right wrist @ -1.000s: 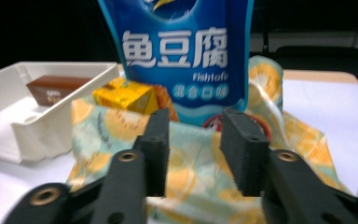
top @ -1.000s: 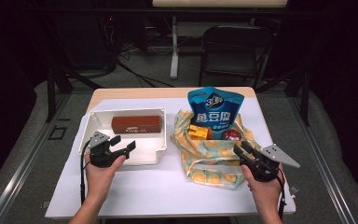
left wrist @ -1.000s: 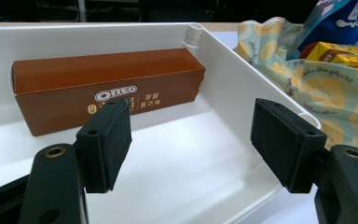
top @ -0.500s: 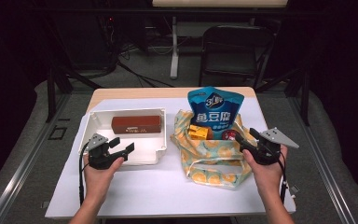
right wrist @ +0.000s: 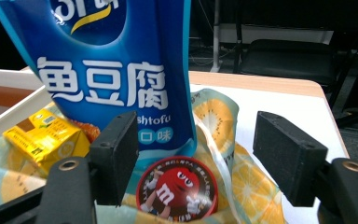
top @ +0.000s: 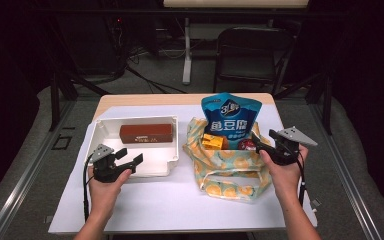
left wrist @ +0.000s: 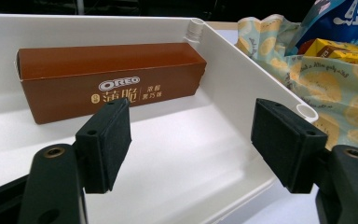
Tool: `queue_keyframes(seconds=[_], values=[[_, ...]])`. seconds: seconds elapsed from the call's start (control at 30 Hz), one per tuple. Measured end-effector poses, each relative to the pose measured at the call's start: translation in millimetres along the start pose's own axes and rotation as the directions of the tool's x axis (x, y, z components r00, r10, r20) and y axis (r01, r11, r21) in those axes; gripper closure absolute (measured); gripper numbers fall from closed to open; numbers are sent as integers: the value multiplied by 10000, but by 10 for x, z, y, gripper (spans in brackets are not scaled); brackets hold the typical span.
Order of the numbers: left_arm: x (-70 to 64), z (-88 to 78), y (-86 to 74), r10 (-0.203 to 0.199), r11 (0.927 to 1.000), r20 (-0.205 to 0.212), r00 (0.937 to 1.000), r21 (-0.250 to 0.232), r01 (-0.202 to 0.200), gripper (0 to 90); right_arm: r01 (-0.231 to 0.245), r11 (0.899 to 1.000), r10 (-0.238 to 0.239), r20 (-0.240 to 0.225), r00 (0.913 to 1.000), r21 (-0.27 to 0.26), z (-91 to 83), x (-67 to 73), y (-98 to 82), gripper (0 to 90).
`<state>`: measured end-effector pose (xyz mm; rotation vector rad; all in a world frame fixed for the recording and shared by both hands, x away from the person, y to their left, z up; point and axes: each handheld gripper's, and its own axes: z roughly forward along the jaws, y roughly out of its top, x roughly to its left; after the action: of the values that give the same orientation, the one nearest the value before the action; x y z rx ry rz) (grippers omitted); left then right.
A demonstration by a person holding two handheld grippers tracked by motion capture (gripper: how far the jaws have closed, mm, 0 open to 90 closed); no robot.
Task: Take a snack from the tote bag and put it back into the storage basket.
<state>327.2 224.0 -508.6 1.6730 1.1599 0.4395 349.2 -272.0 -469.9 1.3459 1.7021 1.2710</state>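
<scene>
From the high view, a white tray (top: 166, 159) sits toward the table's left edge with a brown box along its far wall, and a lemon-print bag (top: 230, 172) lies to its right. The left gripper (top: 128, 160) hovers over the tray's near edge, jaws wide. The right gripper (top: 255, 140) is at the bag's right rim, its jaws having just been opening. The left gripper view reads Oreo box (left wrist: 107, 79). The right gripper view shows a blue fish-tofu pouch (right wrist: 107, 70), a yellow carton (right wrist: 46, 135) and a red M&M's tub (right wrist: 177, 193) low between the wide jaws, untouched.

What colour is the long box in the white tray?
Brown cardboard Oreo box, clearest in the left gripper view.
</scene>
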Motion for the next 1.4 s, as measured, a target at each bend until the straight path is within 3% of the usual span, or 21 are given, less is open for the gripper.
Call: queue_keyframes(seconds=[0.3,0.6,0.97,1.4], values=[[-24,-30,23,66,9998,42,10000,-201,-65,206,123,9999,-123,-46,9999,61,115,25,122,293],[4,-23,7,-68,10000,44,10000,-56,68,202,-1,10000,1,-54,10000,-29,233,28,183,299],[4,-21,4,-87,10000,57,9999,10,87,202,165,9999,-165,-5,9999,-5,370,59,245,316],[12,-13,-1,-105,9999,87,9999,108,104,202,268,9995,-273,-369,9989,-142,509,127,293,331]])
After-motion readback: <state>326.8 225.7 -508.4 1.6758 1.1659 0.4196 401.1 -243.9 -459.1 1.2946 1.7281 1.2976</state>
